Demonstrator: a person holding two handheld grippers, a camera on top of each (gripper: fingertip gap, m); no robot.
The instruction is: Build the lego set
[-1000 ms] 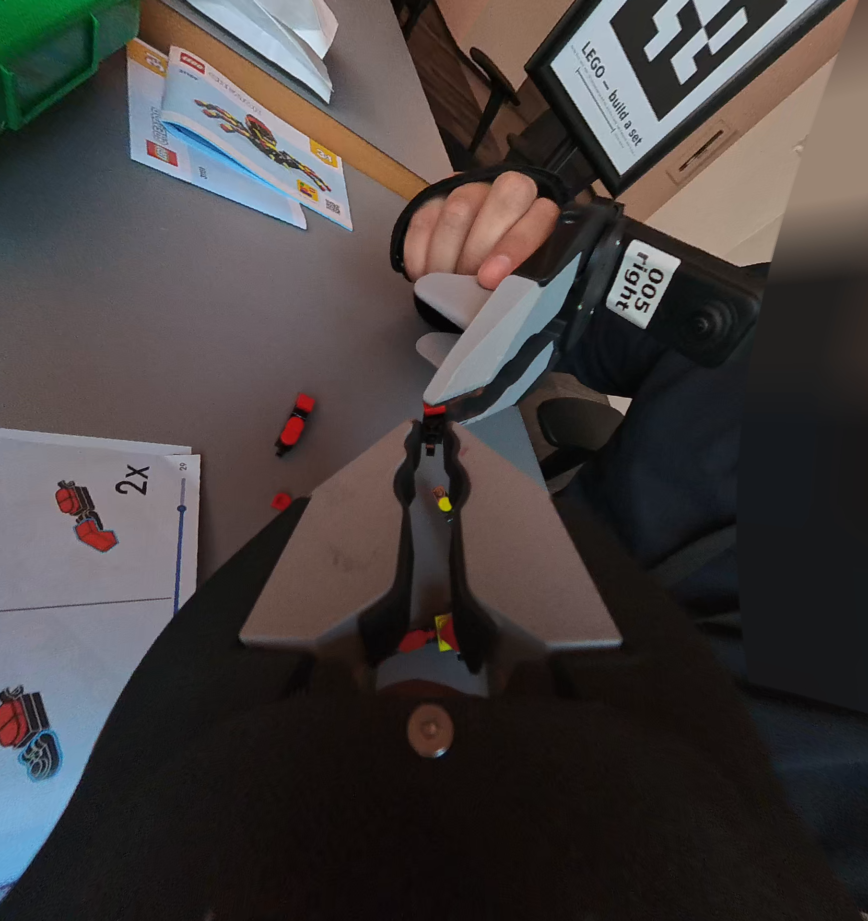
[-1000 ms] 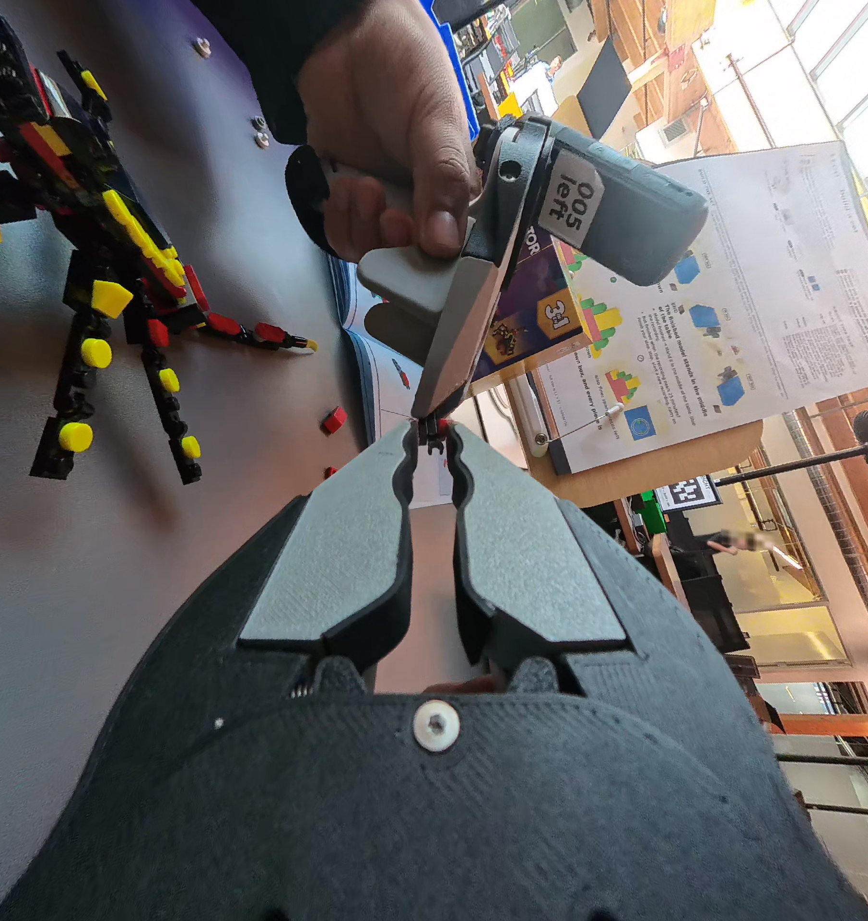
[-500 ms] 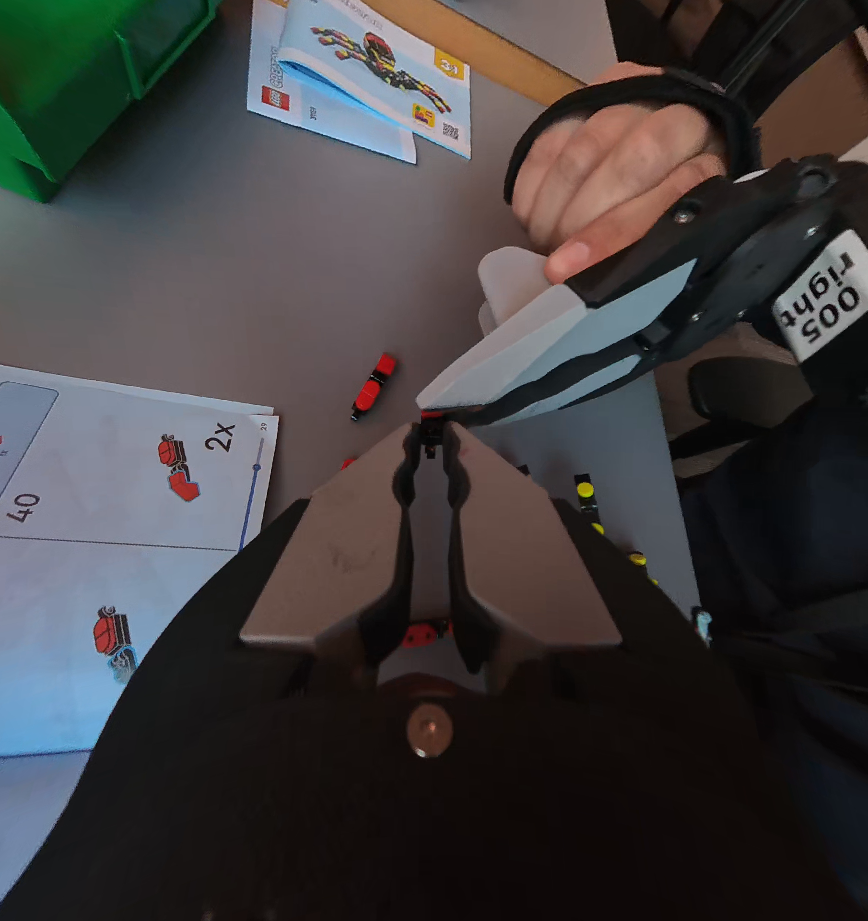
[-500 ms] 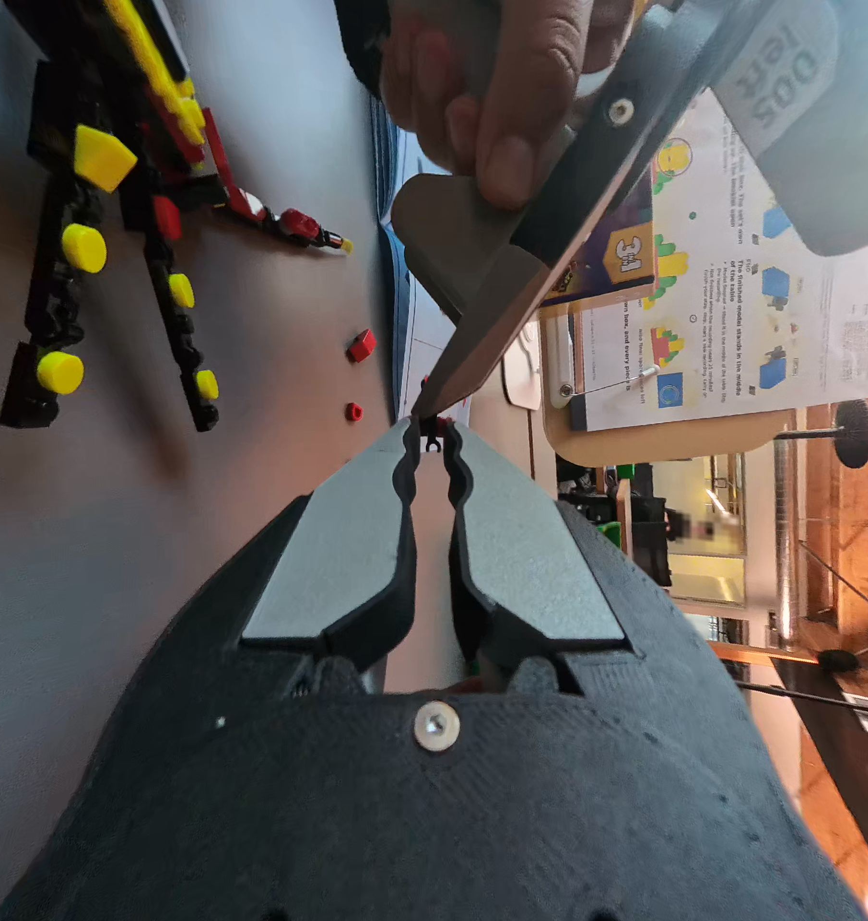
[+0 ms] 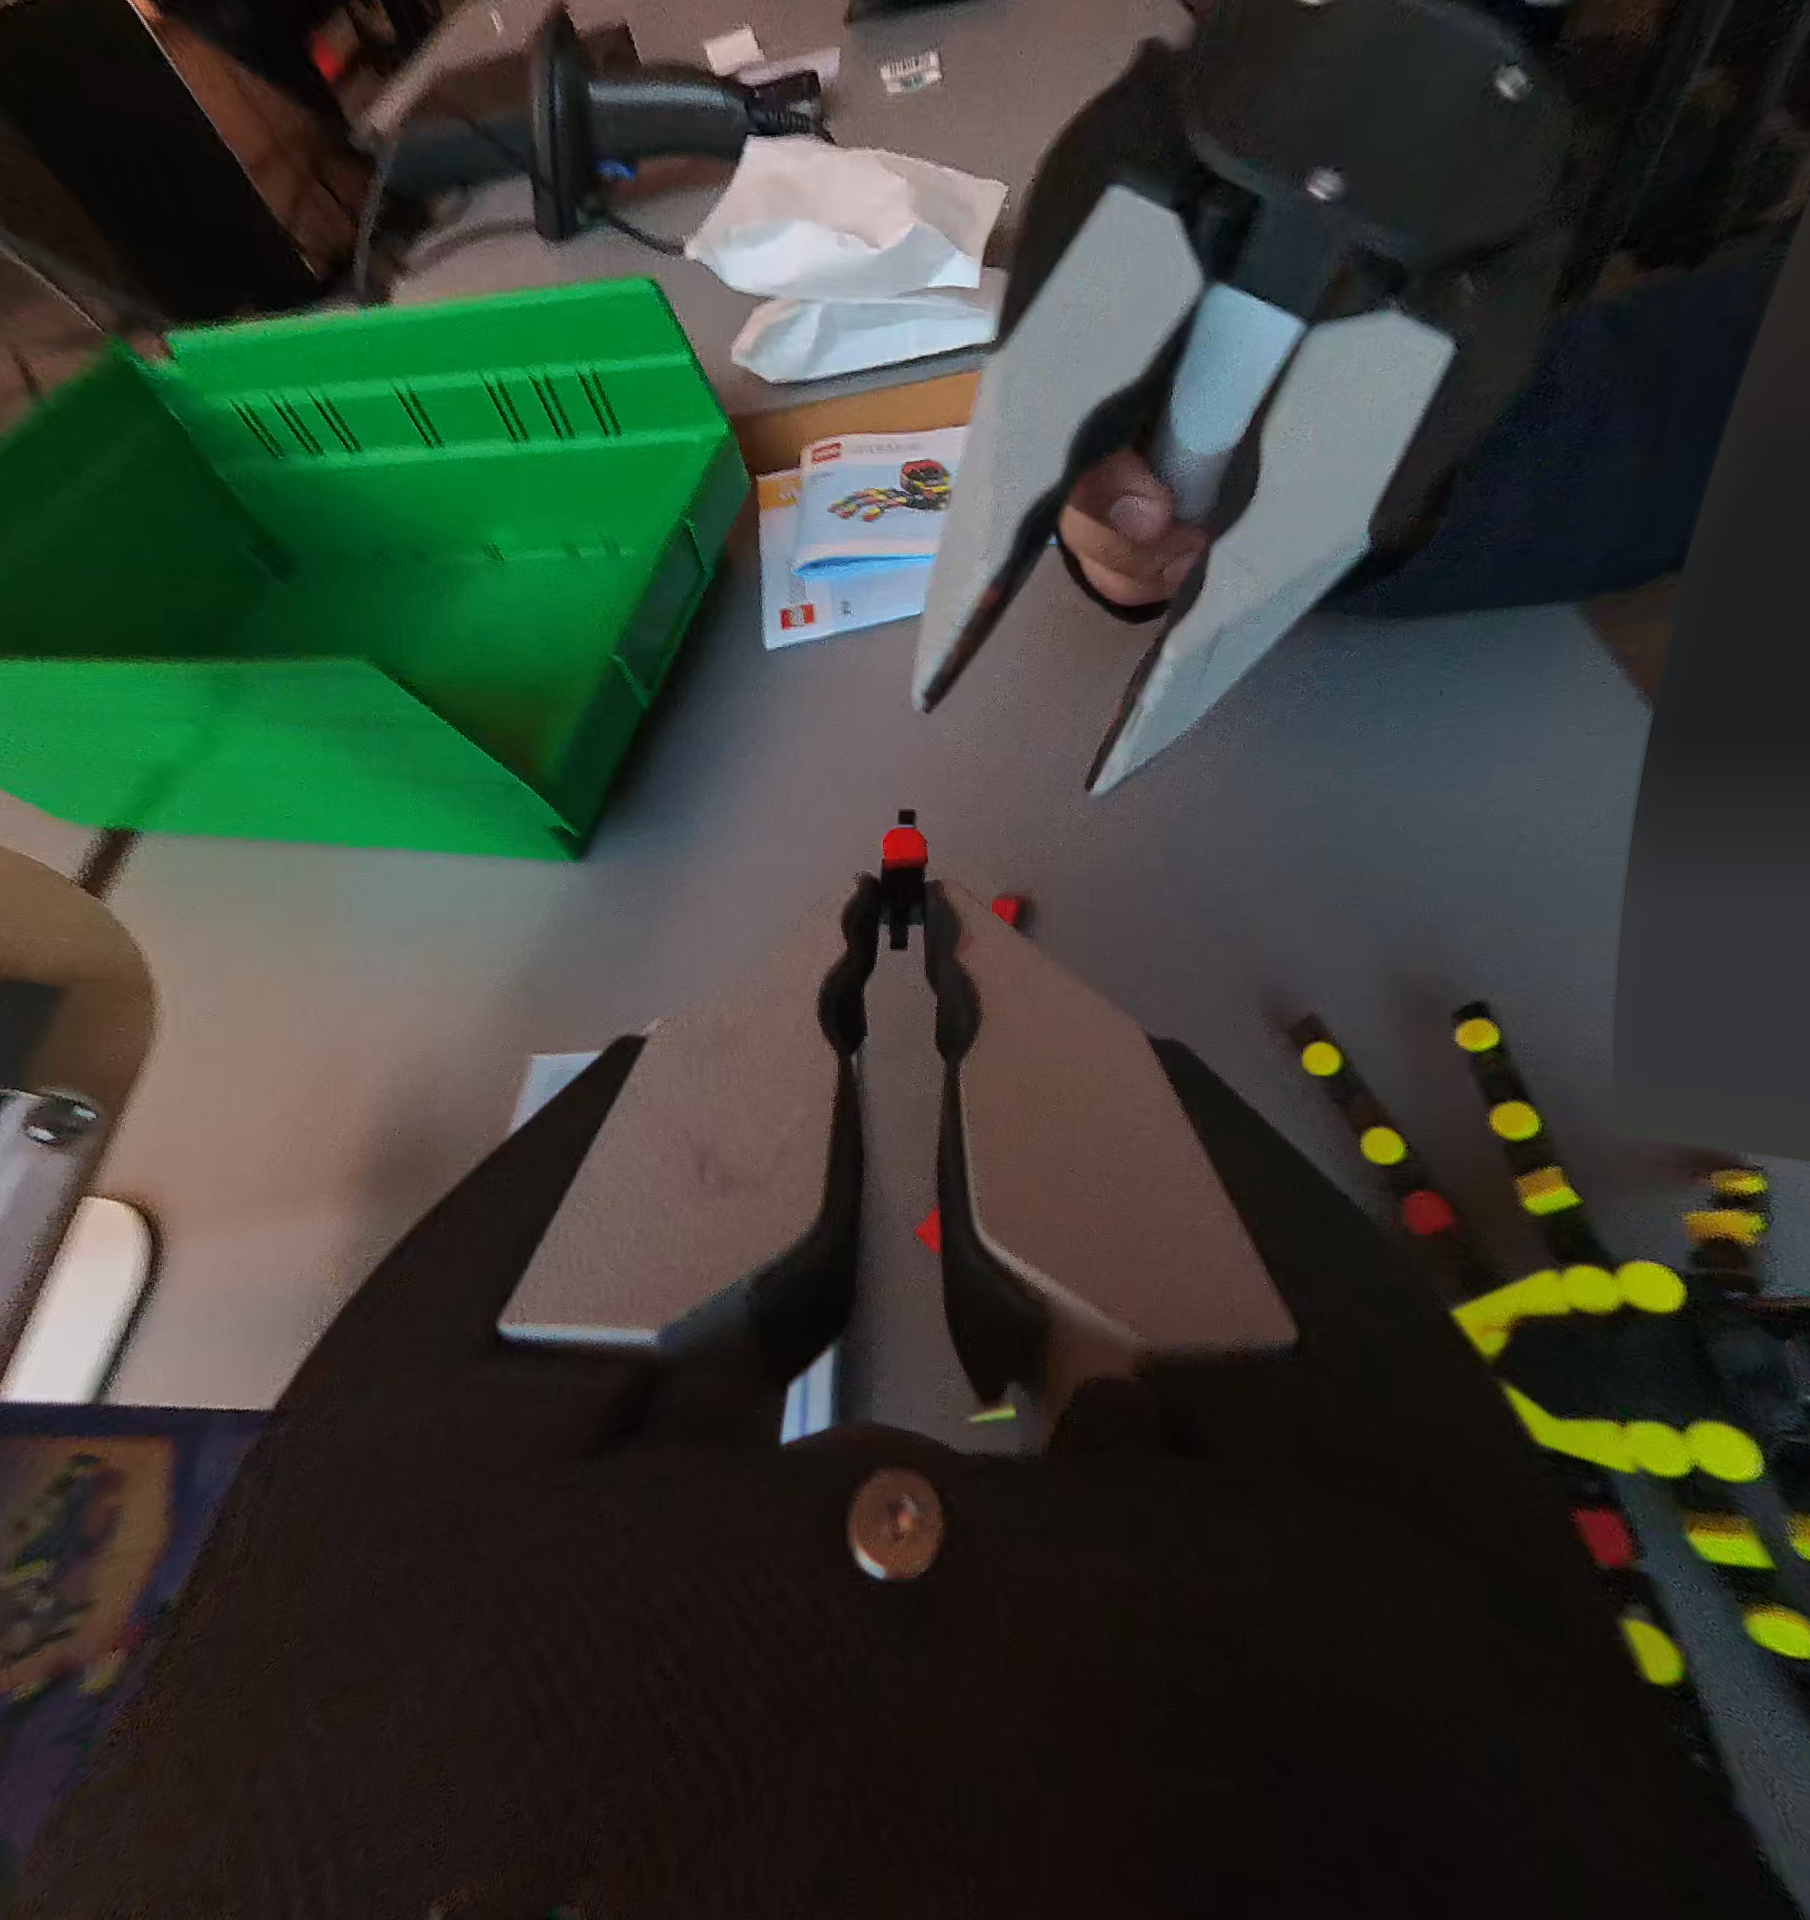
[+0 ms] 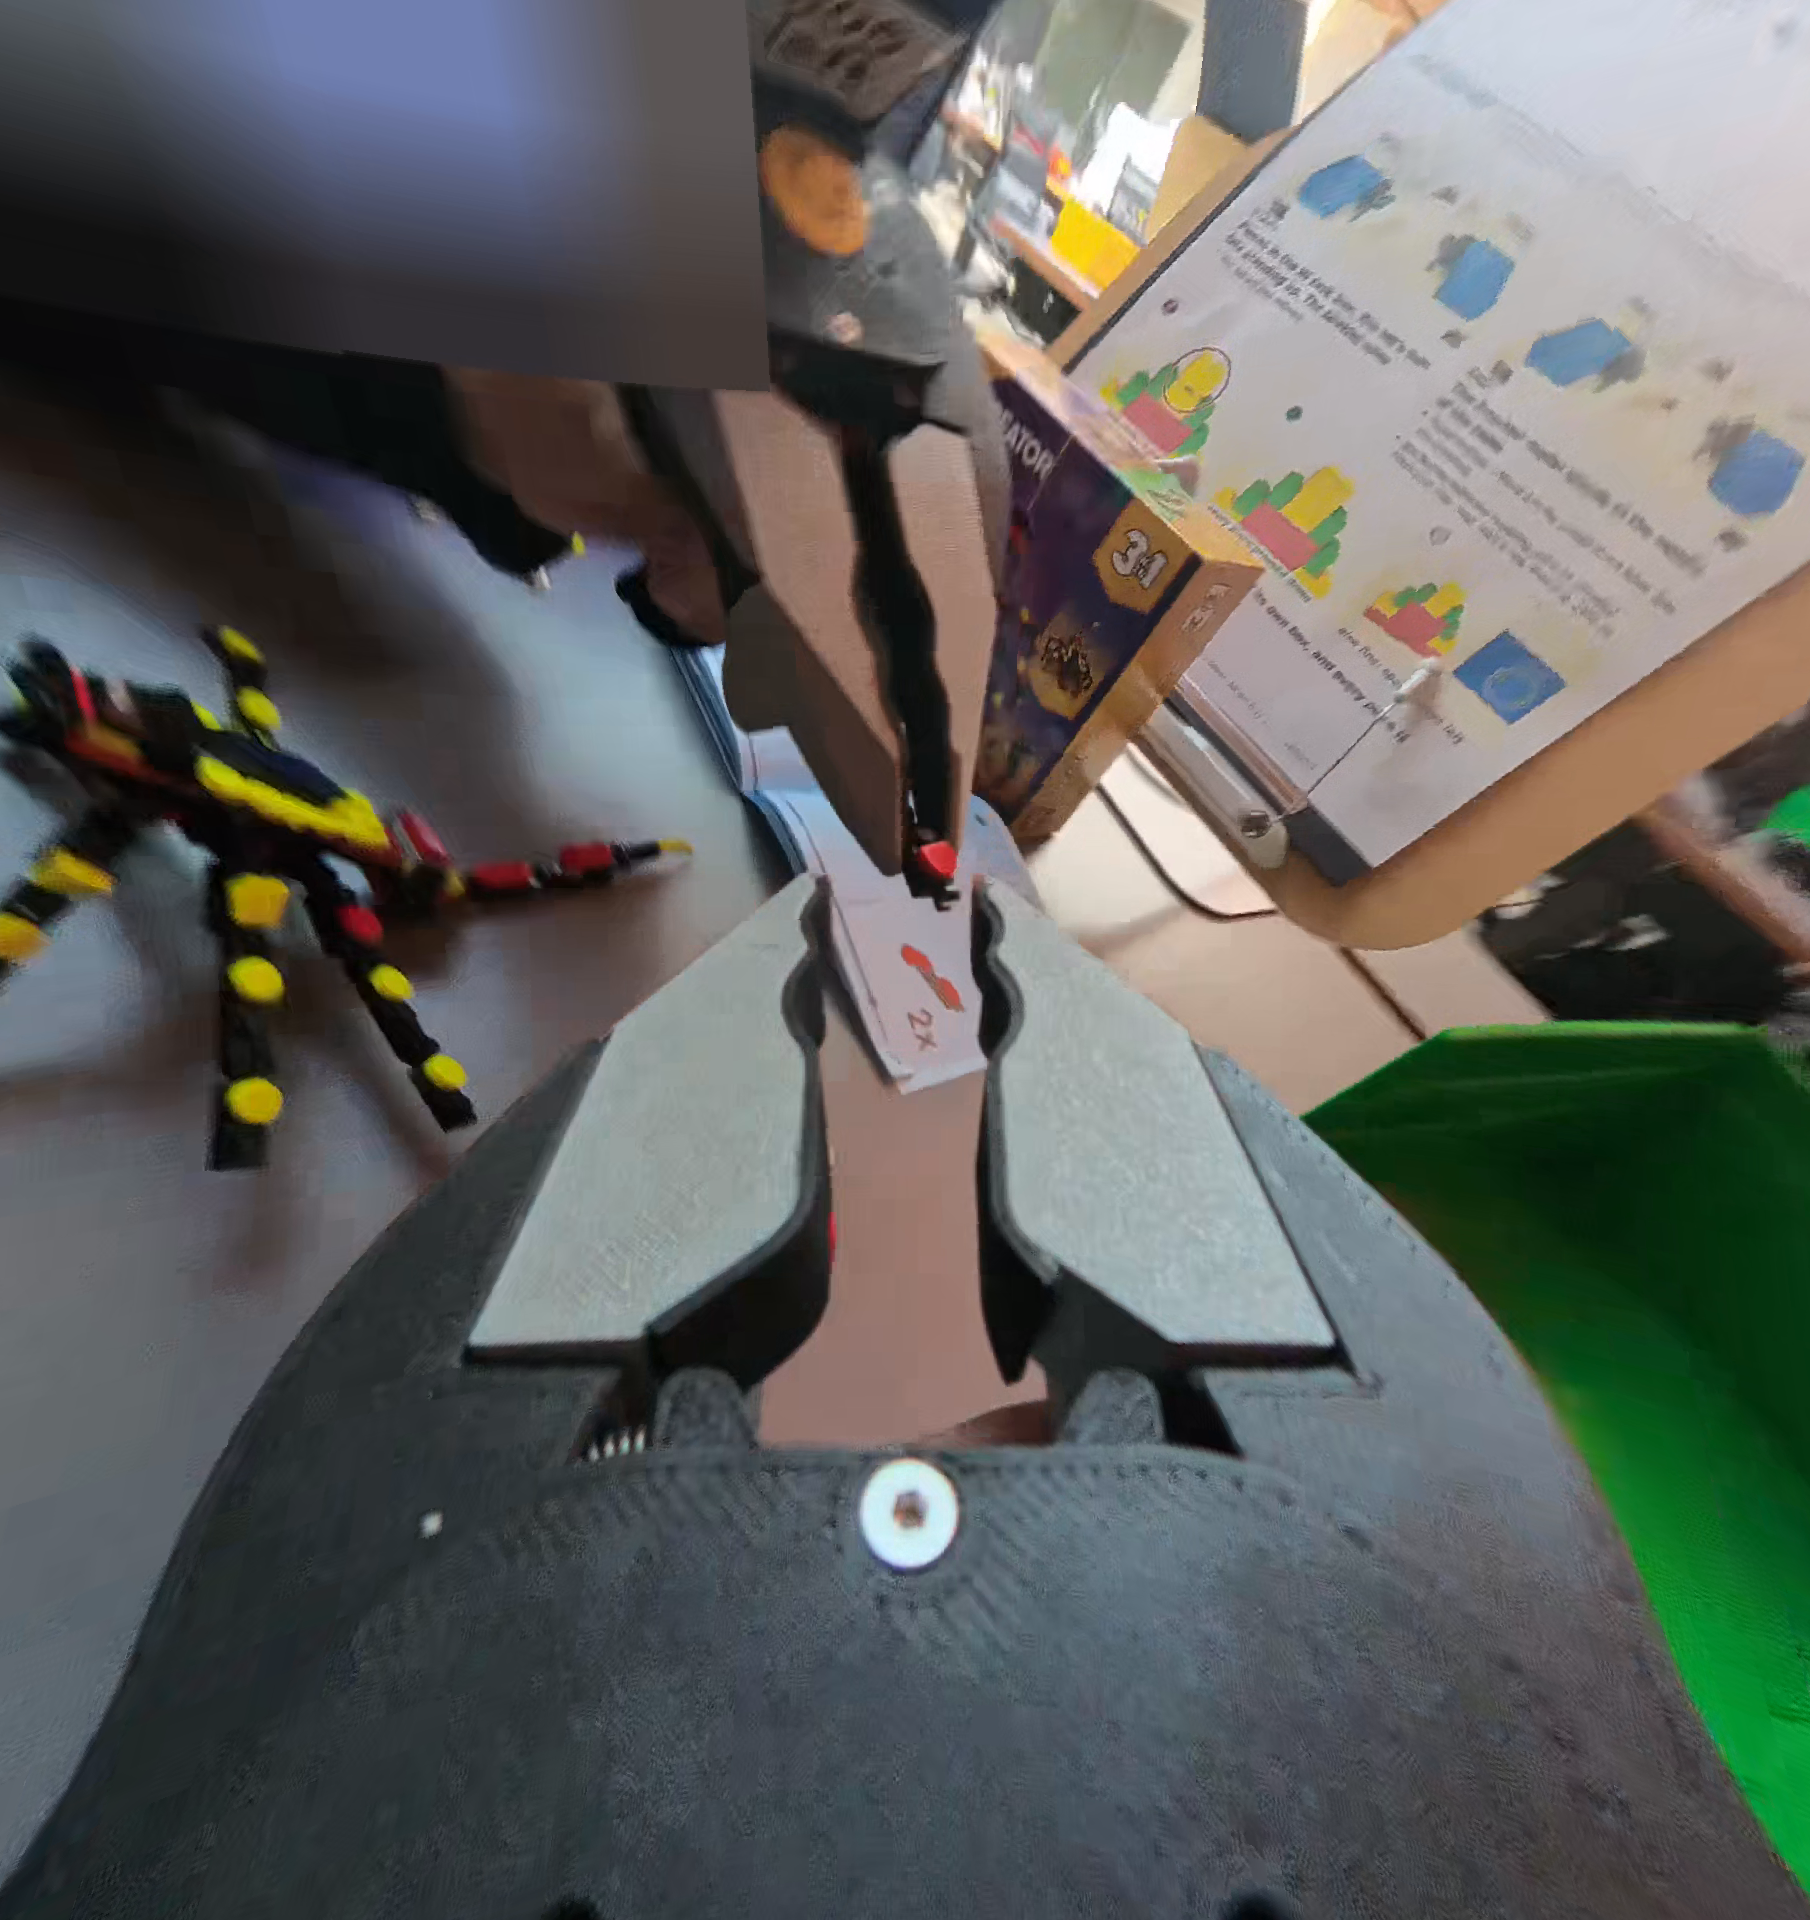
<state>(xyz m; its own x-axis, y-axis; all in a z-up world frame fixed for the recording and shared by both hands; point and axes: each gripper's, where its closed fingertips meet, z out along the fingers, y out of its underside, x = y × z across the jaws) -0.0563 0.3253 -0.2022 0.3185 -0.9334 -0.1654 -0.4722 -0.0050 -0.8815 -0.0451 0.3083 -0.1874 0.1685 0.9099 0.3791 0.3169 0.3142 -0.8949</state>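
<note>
My left gripper (image 5: 899, 912) is shut on a small red and black lego piece (image 5: 902, 854) that sticks out past its tips, above the grey table. My right gripper (image 5: 1015, 743) hangs open and empty just beyond it, tips pointing down. In the right wrist view my right gripper (image 6: 899, 896) is open, and the left gripper's fingers (image 6: 880, 665) come down from above with the red piece (image 6: 935, 860) just in front of the right tips. The black, yellow and red spider model (image 6: 257, 810) stands on the table to the left; it also shows in the left wrist view (image 5: 1607, 1351).
A green bin (image 5: 361, 540) stands at the left. An instruction booklet (image 5: 859, 520) and a white paper bag (image 5: 849, 249) lie behind. A loose red piece (image 5: 1007, 909) lies by my left tips. An open instruction page (image 6: 911, 1029), the set's box (image 6: 1088, 623) and a poster board (image 6: 1503, 416) are nearby.
My right gripper has opened, let go of the small piece and pulled back. My left gripper keeps the piece. Both views have swung round.
</note>
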